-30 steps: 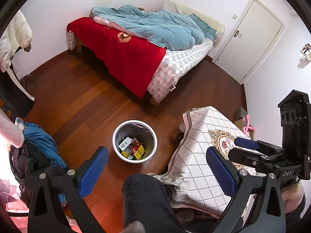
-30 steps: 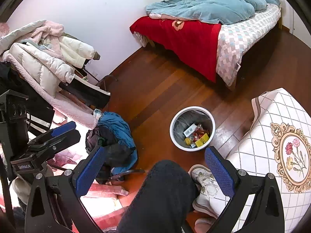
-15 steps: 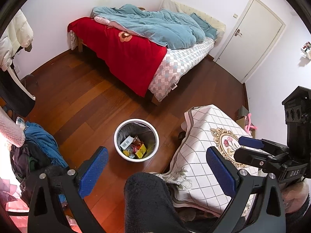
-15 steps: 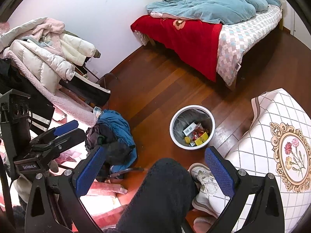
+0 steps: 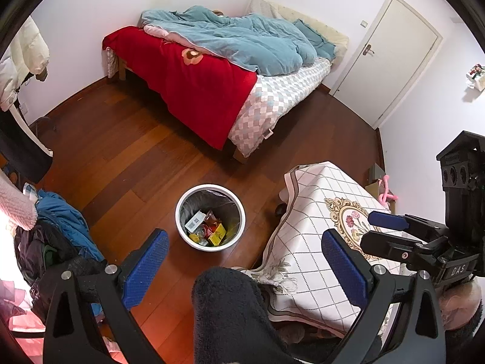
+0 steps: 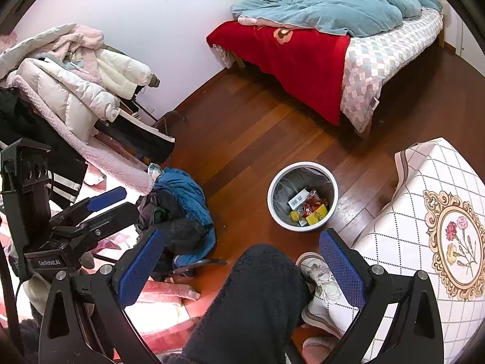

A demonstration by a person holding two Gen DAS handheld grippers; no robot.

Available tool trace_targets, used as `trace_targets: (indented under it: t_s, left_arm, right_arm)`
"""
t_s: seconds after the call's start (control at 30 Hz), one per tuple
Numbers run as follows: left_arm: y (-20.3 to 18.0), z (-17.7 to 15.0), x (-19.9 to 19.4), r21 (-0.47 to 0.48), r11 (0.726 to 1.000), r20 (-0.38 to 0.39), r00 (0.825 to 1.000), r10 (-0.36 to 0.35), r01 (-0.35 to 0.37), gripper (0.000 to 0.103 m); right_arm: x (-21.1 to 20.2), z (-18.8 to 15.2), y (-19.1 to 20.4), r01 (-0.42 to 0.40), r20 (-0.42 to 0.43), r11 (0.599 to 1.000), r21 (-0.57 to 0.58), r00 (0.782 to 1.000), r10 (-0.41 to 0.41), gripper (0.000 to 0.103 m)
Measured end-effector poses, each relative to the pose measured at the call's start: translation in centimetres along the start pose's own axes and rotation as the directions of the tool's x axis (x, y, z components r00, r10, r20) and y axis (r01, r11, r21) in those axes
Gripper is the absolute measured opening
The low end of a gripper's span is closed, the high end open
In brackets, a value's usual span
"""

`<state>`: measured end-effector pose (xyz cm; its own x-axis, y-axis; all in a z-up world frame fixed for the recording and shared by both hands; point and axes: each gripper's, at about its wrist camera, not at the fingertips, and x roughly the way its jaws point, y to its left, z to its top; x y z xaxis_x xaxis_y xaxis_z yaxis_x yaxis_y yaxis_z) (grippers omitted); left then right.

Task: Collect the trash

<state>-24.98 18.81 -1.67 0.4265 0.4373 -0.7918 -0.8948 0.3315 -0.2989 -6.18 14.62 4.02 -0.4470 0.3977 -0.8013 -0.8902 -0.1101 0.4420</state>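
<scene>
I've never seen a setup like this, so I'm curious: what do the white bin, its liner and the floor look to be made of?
The bin looks like smooth white plastic: even colour, rounded rim, though painted metal is possible. Its liner appears to be thin grey plastic film, crinkled and slightly shiny. The floor looks like reddish-brown wood planks with a glossy finish; seams and reflections show, but laminate cannot be ruled out.

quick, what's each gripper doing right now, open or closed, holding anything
Left gripper: open, holding nothing.
Right gripper: open, holding nothing.
</scene>
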Motion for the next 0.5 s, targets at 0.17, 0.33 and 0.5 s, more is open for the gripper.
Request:
trace_targets:
  t_s: [0.17,0.33,0.5]
  left_arm:
    - [-0.28,0.01,-0.12,0.003,1.000,0.002,1.000,-0.005,0.005,0.103]
    - [-0.32,0.10,-0.13,0.004,1.000,-0.001,1.000,-0.008,0.008,0.103]
    - [-0.15,0.10,-0.22,0.006,1.000,0.001,1.000,-0.015,0.015,0.103]
  right_arm:
    - [-0.03,0.01,0.14,0.003,0.002,1.000,0.000,1.000,-0.003,0.103]
    - [-0.17,0.02,0.40,0.004,0.004,1.000,0.001,1.000,-0.004,0.103]
    - [-0.16,0.00,0.40,-0.002,0.003,1.000,0.004,1.000,0.002,0.103]
